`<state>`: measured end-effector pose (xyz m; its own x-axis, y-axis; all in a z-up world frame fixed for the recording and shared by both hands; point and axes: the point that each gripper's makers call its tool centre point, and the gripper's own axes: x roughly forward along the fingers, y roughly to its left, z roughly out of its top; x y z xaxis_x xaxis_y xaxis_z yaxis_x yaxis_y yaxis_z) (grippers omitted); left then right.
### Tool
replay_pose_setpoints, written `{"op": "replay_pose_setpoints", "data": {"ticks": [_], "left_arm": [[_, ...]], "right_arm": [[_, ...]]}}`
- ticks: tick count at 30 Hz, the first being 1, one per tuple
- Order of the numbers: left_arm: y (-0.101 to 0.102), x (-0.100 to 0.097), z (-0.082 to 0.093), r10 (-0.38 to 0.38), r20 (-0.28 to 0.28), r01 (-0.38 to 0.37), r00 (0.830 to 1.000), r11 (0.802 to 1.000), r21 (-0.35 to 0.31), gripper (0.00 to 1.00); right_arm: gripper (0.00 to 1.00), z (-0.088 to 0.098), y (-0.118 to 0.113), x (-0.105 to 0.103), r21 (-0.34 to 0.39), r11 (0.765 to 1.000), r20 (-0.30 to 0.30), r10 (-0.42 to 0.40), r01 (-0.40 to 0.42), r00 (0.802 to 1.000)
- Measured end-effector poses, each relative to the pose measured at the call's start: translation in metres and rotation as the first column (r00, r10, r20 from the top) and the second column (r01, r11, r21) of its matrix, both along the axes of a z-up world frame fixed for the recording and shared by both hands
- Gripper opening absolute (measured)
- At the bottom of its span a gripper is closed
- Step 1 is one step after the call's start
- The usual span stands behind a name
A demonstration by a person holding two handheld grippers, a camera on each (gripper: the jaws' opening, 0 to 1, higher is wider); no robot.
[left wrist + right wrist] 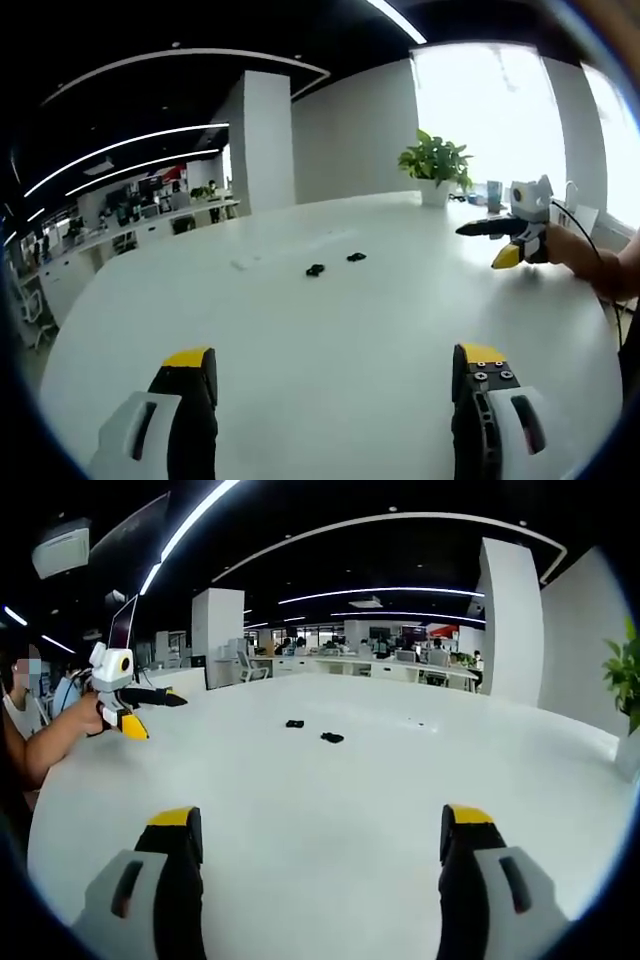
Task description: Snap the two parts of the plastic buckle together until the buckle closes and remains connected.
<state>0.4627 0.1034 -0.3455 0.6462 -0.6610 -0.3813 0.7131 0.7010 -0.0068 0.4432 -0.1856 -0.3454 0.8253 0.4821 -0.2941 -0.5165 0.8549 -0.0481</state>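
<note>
Room: big open office, dark ceiling with long curved light strips, white pillars, rows of desks way off in the back.

Worktop (pixel 330 340): huge white one, glossy, takes up most of both views. Pretty much bare apart from the small stuff below.

Plant (pixel 435 160): green potted one at the far right of the left gripper view, next to the bright window. A few leaves of it poke in at the right edge of the right gripper view too.

Left hand-held gripper (pixel 335 372): jaws spread wide, yellow tips, nothing between them, just hanging over the near part of the worktop. In the right gripper view you can see it at far left (pixel 155 712), held in a person's hand, black and yellow jaws apart there as well.

Right hand-held gripper (pixel 325 832): same deal, jaws wide apart and holding nothing, over the near worktop. It shows up at the right of the left gripper view (pixel 495 243), hand wrapped around it, a cable trailing off behind.

Buckle parts: two little black pieces lying on the worktop, well out past both sets of jaws, roughly mid-table. First buckle part (pixel 316 270) and second buckle part (pixel 356 257) sit near each other but clearly apart, not snapped. Same pair in the right gripper view. Too small to make out which half is which.
</note>
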Motion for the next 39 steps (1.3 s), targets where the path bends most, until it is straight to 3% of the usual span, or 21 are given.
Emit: {"op": "replay_pose_setpoints", "data": {"ticks": [22, 30, 39], "left_arm": [[0.0, -0.003, 0.0, -0.002, -0.001, 0.002, 1.0, 1.0, -0.001, 0.99], [0.001, -0.002, -0.009, -0.012, -0.003, 0.013, 1.0, 0.999, 0.04, 0.99], [0.0, 0.0, 0.006, -0.008, 0.018, 0.009, 1.0, 0.998, -0.058, 0.99]], "right_arm": [[1.0, 0.001, -0.003, 0.002, -0.004, 1.0, 0.003, -0.019, 0.019, 1.0], [1.0, 0.001, -0.003, 0.002, -0.003, 1.0, 0.003, -0.017, 0.017, 1.0], [1.0, 0.002, -0.002, 0.002, -0.001, 1.0, 0.007, -0.015, 0.015, 1.0]]}}
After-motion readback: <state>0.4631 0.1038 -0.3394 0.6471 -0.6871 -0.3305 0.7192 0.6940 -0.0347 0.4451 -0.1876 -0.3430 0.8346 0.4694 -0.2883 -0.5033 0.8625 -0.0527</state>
